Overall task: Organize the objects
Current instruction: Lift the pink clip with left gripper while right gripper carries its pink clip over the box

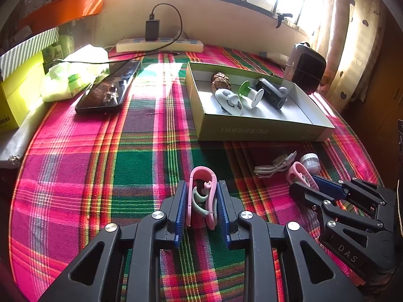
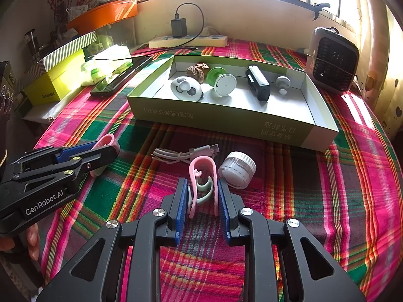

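My left gripper (image 1: 201, 201) is shut on a pink clip (image 1: 202, 188) low over the plaid cloth; it also shows in the right wrist view (image 2: 110, 148). My right gripper (image 2: 202, 198) is shut on a second pink clip (image 2: 204, 176), also seen in the left wrist view (image 1: 299, 176). A coiled white cable (image 2: 183, 154) and a small white jar (image 2: 236, 170) lie just ahead of the right gripper. The green open box (image 2: 226, 118) beyond holds walnuts (image 2: 197, 70), a panda-face piece (image 2: 186, 88), a green-white spool (image 2: 221, 80), a black device (image 2: 258, 85) and a grey knob (image 2: 282, 83).
A phone (image 1: 108, 90) and a plastic bag (image 1: 73, 75) lie at the back left beside yellow boxes (image 1: 17, 93). A power strip (image 1: 158, 45) with a charger sits by the wall. A small fan heater (image 2: 332, 60) stands at the back right.
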### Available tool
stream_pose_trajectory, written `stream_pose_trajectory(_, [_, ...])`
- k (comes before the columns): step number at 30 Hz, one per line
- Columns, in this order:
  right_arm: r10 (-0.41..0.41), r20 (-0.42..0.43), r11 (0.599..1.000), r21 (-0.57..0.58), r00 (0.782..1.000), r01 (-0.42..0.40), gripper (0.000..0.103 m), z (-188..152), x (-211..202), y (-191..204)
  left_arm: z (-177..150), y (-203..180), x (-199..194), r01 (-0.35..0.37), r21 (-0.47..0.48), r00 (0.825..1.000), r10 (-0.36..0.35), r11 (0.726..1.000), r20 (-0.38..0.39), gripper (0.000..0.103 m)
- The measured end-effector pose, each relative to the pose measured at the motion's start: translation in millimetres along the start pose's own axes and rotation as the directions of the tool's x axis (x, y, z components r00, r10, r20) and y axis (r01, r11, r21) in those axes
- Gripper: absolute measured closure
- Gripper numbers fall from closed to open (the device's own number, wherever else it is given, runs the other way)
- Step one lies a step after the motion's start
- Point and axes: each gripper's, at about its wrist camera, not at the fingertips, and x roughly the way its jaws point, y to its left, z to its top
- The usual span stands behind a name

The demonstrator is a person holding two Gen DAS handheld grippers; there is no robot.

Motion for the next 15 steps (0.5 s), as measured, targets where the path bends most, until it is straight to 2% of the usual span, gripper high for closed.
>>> stream_pose_trajectory(15, [0.031, 0.006, 1.0, 0.001, 0.999, -0.031, 0.079, -1, -3, 1, -3, -12, -3, -0.036, 0.046, 0.999, 0.036, 0.998, 0.004, 0.082])
